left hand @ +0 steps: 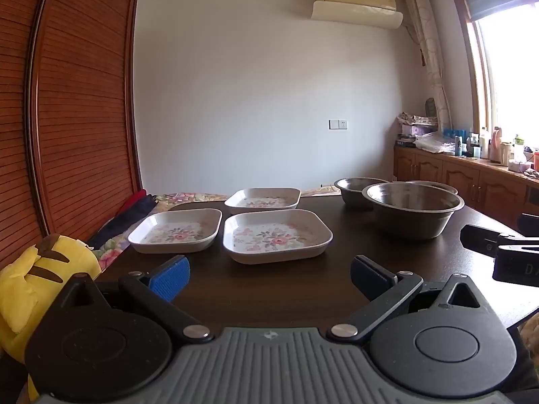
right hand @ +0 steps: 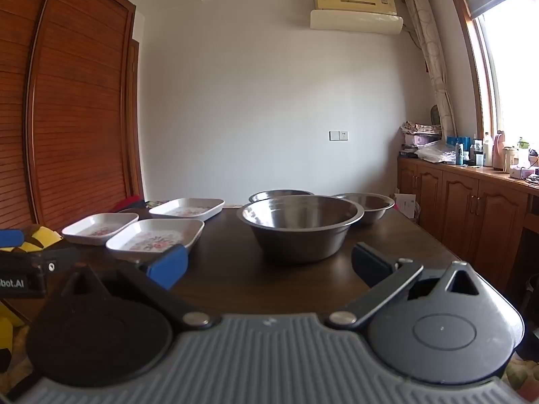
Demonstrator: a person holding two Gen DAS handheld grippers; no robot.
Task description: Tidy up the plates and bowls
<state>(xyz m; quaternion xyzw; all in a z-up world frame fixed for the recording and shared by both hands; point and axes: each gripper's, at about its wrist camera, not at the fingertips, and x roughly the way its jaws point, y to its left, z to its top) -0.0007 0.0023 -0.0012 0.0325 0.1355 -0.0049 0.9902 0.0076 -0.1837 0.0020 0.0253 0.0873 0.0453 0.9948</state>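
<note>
On the dark wooden bench [left hand: 269, 289] stand three square plates and three steel bowls, all upright and unstacked. Plates: white, shallow, rounded corners, raised rims, pink floral print with green leaves on the floor of each. In the left wrist view the near plate [left hand: 278, 235] sits at 12 o'clock from the left gripper [left hand: 269, 274], the left plate [left hand: 175, 230] at 10 o'clock just beside it with a narrow gap between their rims, and the far plate [left hand: 262, 198] behind both. Bowls: plain brushed metal, round, flared lips, interiors appear empty. In the right wrist view the large bowl [right hand: 299, 227] stands at 12 o'clock from the right gripper [right hand: 269, 266]; a second bowl [right hand: 279, 196] shows only its rim behind it, and a third bowl [right hand: 367, 207] lies at 1 o'clock, near the large one. Whether the bowls touch cannot be told. Plates occupy the left half of the bench, bowls the right half, well apart.

Left gripper: blue-padded jaws spread wide, nothing between them, clear of the plates. Right gripper: jaws likewise spread wide, nothing held, short of the large bowl. A yellow plush toy [left hand: 40, 269] lies off the bench at 9 o'clock of the left gripper
</note>
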